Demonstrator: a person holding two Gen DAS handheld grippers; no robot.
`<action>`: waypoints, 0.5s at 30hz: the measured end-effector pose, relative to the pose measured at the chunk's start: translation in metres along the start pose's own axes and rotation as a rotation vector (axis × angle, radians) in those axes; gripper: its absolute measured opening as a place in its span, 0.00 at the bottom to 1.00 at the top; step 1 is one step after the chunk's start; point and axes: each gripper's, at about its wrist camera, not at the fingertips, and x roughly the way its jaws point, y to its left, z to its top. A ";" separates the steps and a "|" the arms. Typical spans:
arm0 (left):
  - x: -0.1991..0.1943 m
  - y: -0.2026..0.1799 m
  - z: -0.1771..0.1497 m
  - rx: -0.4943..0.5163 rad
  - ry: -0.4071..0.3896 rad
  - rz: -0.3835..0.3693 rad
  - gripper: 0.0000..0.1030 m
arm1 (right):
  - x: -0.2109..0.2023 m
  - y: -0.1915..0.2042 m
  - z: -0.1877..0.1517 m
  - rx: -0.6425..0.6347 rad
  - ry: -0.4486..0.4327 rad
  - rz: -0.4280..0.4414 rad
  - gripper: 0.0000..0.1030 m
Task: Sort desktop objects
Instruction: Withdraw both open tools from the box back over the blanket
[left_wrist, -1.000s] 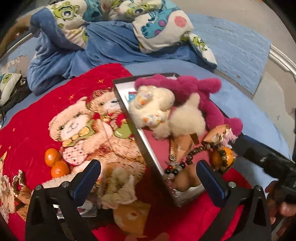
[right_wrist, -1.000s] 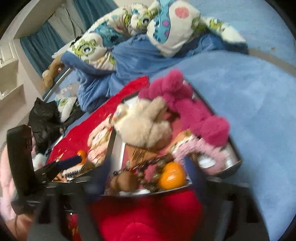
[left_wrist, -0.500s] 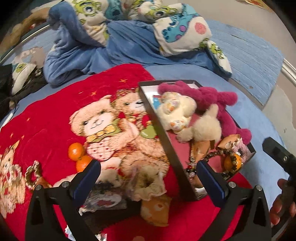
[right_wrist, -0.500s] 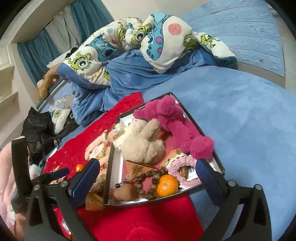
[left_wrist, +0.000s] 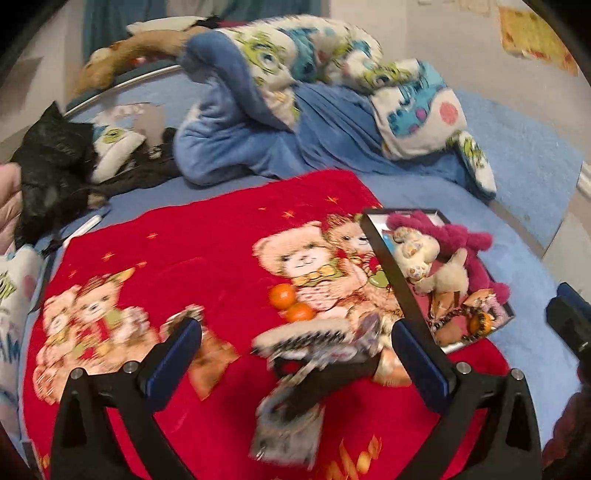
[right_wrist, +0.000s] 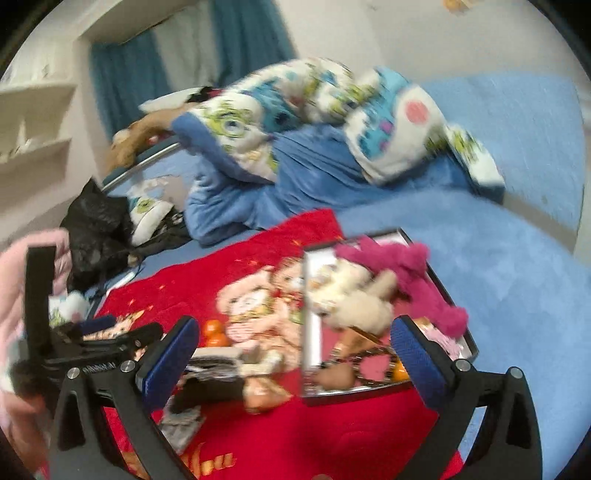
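Left wrist view: the left claw (left_wrist: 295, 350) stands wide open with nothing between its blue pads (left_wrist: 173, 360), above a red blanket (left_wrist: 192, 266) printed with teddy bears, which lies spread over a blue bed (left_wrist: 524, 266). Two oranges (left_wrist: 290, 302) sit touching each other on the blanket, near its middle. Just below them lies a blurred heap of small things (left_wrist: 314, 347): something pale and furry, dark pieces and a grey packet; the blur hides what each one is. At the right edge of the blanket a dark tray (left_wrist: 391, 273) holds a cream plush toy (left_wrist: 424, 258), a pink plush toy (left_wrist: 465, 240) leaning behind it, a string of dark beads (left_wrist: 456, 314) and one more orange (left_wrist: 482, 321) at the near corner. The tip of the right claw shows at the far right edge.

In the right wrist view the right claw (right_wrist: 295, 354) has just been opening and now gapes as wide as it goes, holding nothing; the tray (right_wrist: 436, 280) lies beyond it, partly behind the right pad. The same cream toy (right_wrist: 354, 291) and pink toy (right_wrist: 406, 269) fill the tray. A rumpled cartoon quilt (right_wrist: 332, 110) is piled at the head of the bed, with a black bag (right_wrist: 96, 225) to the left. The left claw (right_wrist: 122, 332), held by a hand in a pink sleeve (right_wrist: 14, 280), reaches in from the left.
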 end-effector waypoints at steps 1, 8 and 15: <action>-0.011 0.008 -0.001 -0.006 0.001 -0.001 1.00 | -0.006 0.014 0.002 -0.029 -0.007 0.002 1.00; -0.116 0.084 -0.031 -0.078 0.022 0.128 1.00 | -0.070 0.111 -0.013 -0.056 -0.072 0.090 1.00; -0.187 0.153 -0.071 -0.121 0.013 0.222 1.00 | -0.110 0.173 -0.045 -0.028 -0.039 0.143 1.00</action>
